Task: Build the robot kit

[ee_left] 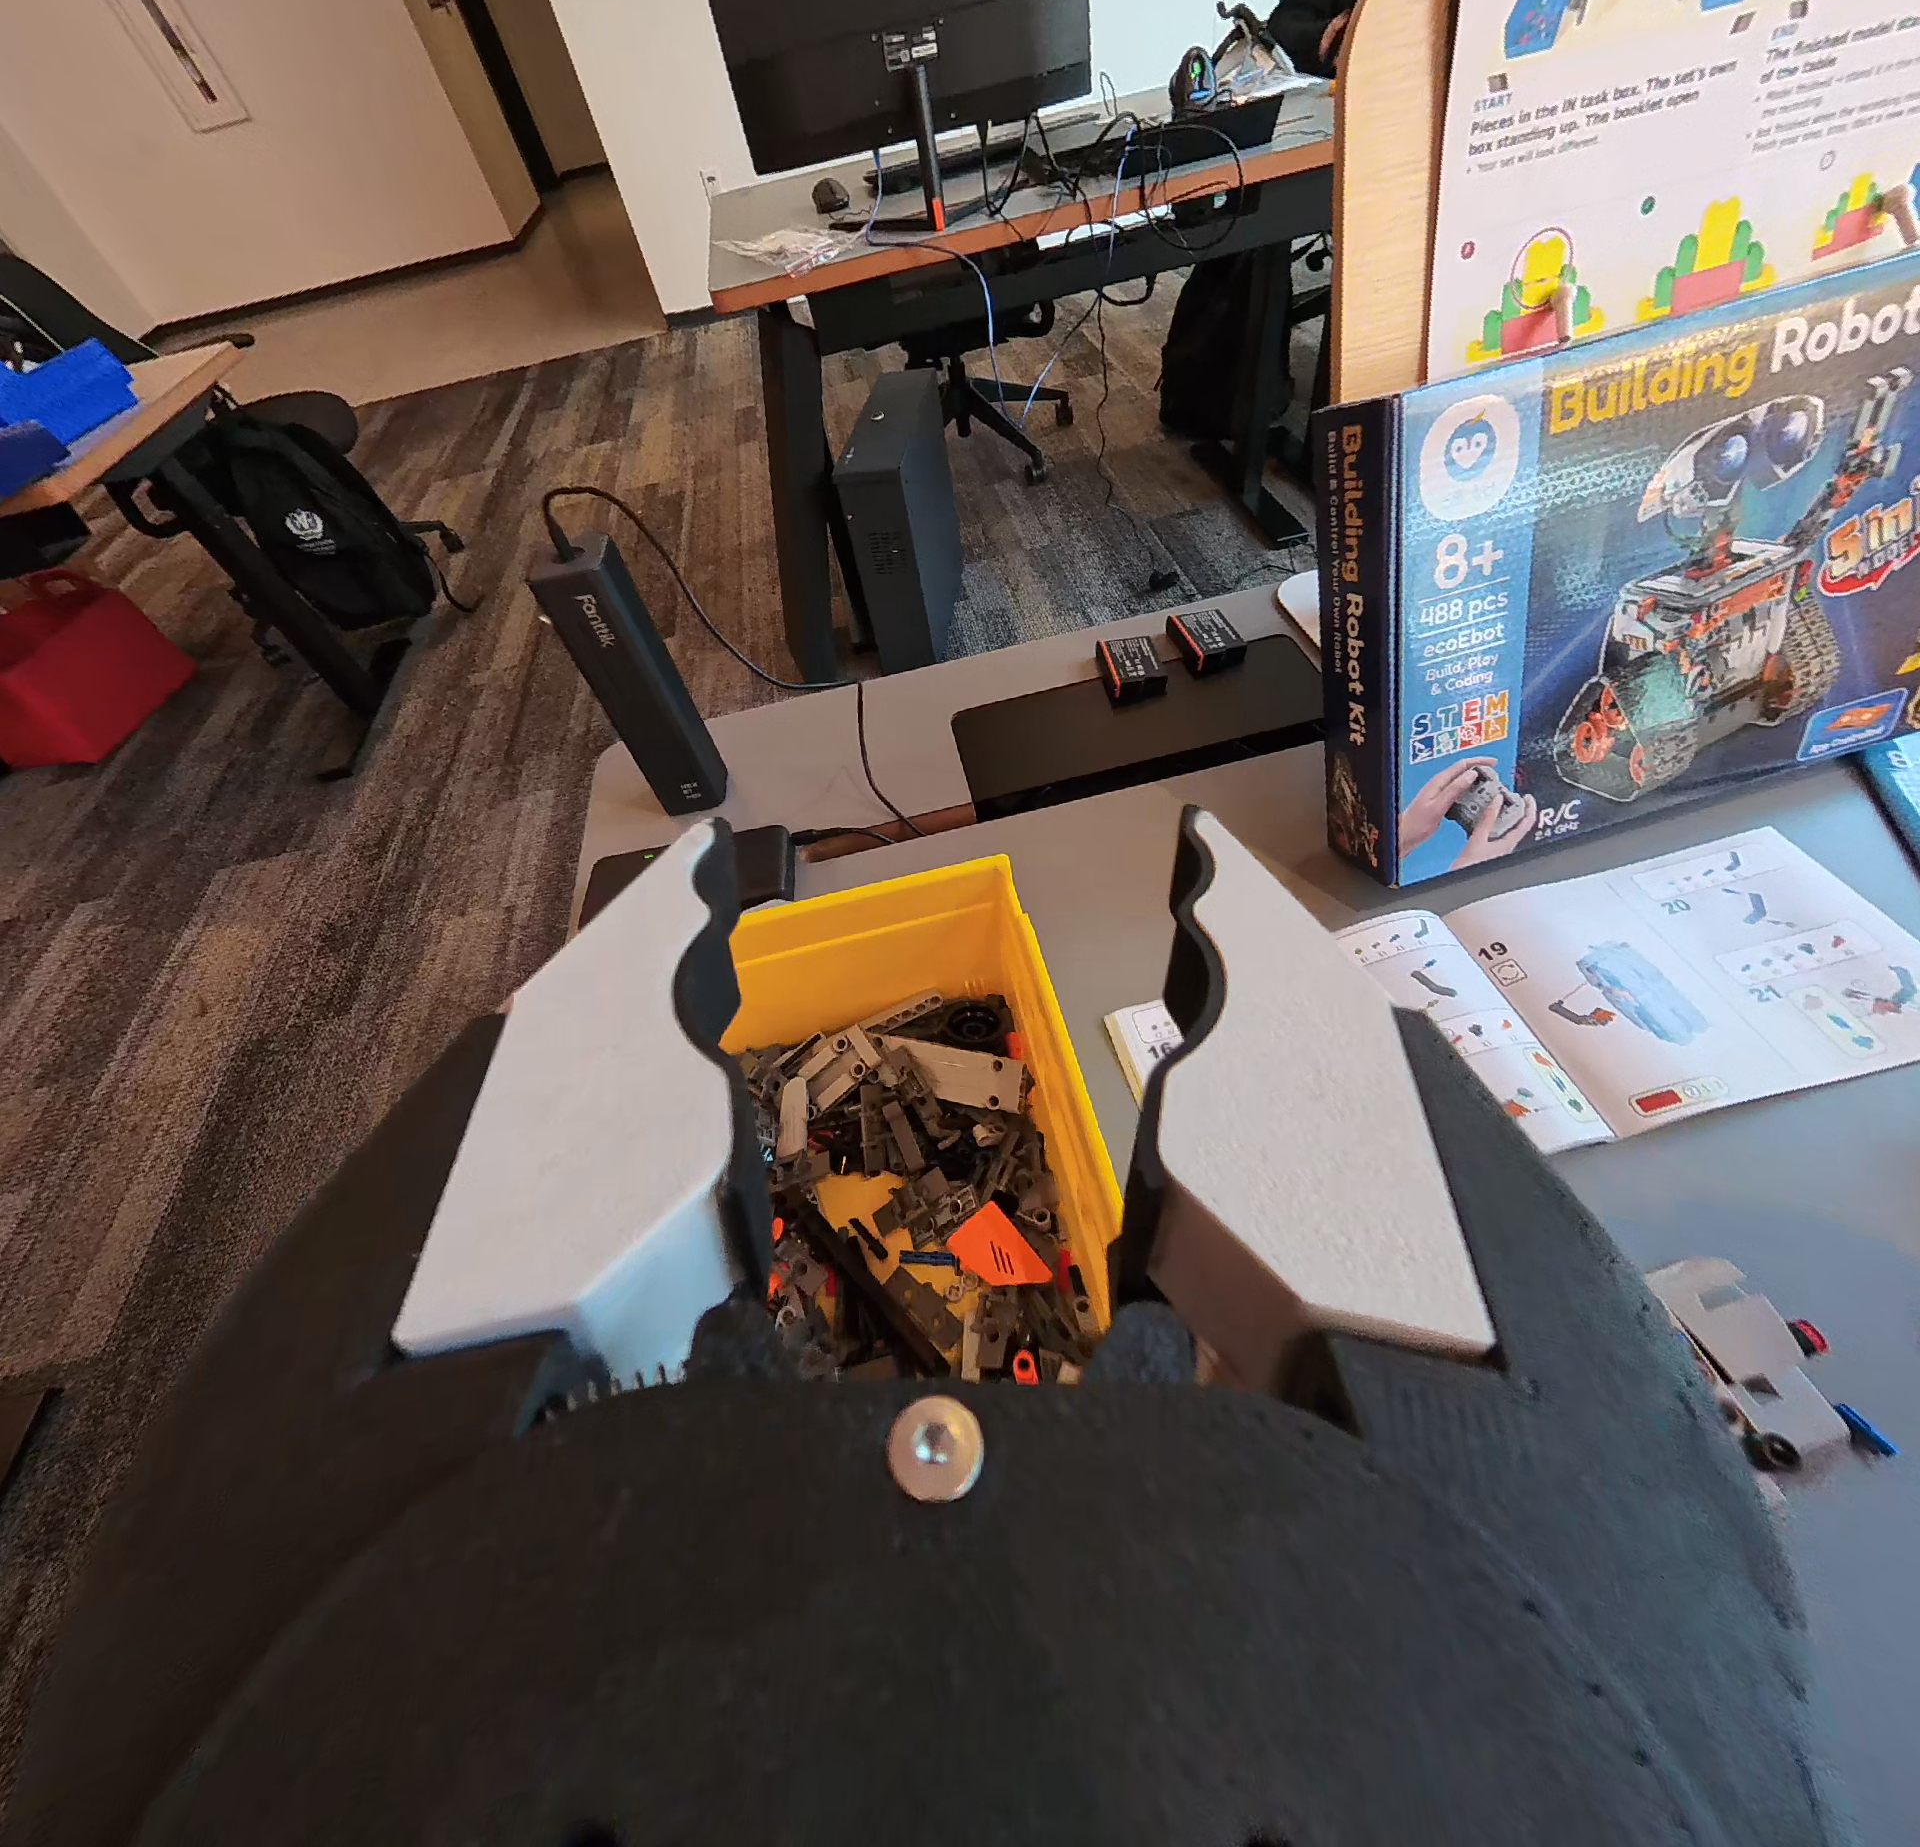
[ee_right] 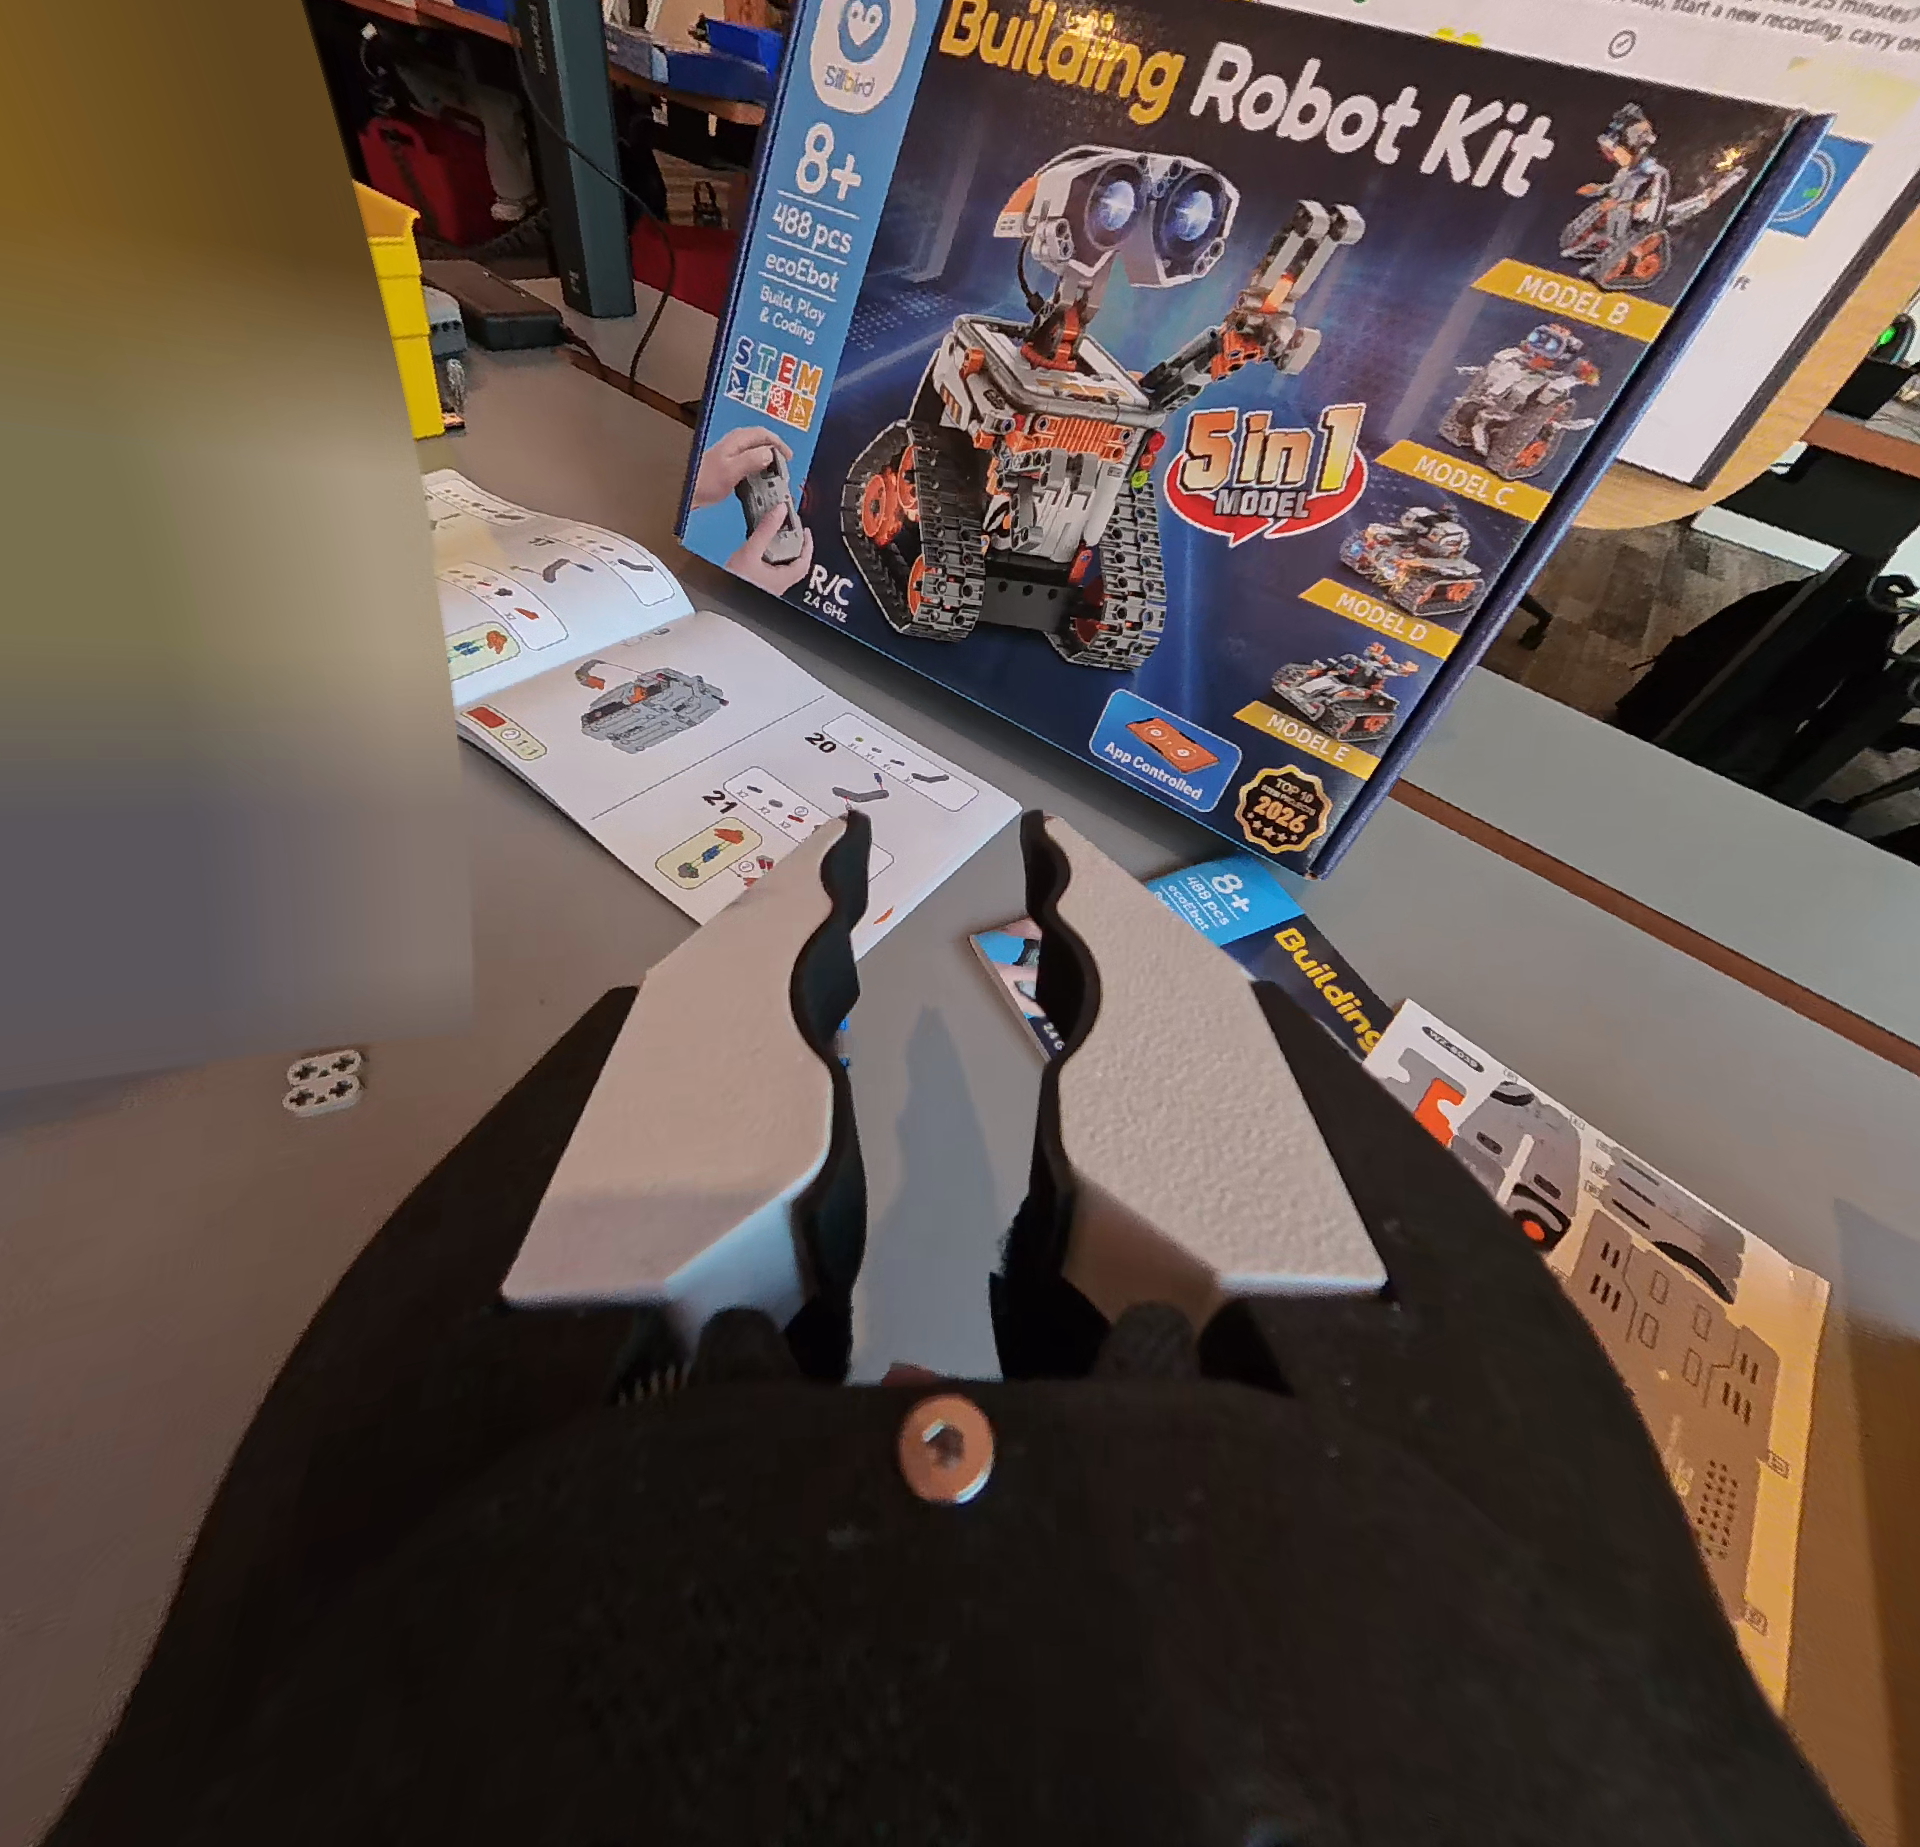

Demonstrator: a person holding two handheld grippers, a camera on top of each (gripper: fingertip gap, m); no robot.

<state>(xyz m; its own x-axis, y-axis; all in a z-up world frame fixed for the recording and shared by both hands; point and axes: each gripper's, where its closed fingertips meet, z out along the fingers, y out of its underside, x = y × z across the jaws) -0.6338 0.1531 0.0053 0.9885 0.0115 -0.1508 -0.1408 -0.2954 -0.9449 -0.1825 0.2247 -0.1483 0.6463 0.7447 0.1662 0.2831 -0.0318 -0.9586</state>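
Observation:
My left gripper (ee_left: 951, 841) is wide open and empty, held above a yellow bin (ee_left: 883, 935) full of small grey, black and orange building pieces (ee_left: 914, 1153). A partly built grey model (ee_left: 1756, 1371) lies on the table to its right. My right gripper (ee_right: 940, 831) is open with a narrower gap and empty, low over the grey table (ee_right: 1558, 924), its tips at the near edge of an open instruction booklet (ee_right: 665, 717). A small grey piece (ee_right: 324, 1080) lies on the table to its left. The yellow bin shows at far left (ee_right: 400, 311).
A blue robot kit box (ee_right: 1195, 395) stands upright behind the booklet; it also shows in the left wrist view (ee_left: 1621, 602). A sticker sheet (ee_right: 1621, 1278) and a leaflet (ee_right: 1268, 924) lie at right. A dark upright device (ee_left: 623, 685) with a cable and two black batteries (ee_left: 1169, 649) sit beyond the bin. The left gripper's tips are roughly 50 cm from the right gripper's. My right tips are about 30 cm from the partly built grey model (ee_left: 1756, 1371), my left tips only 20 cm.

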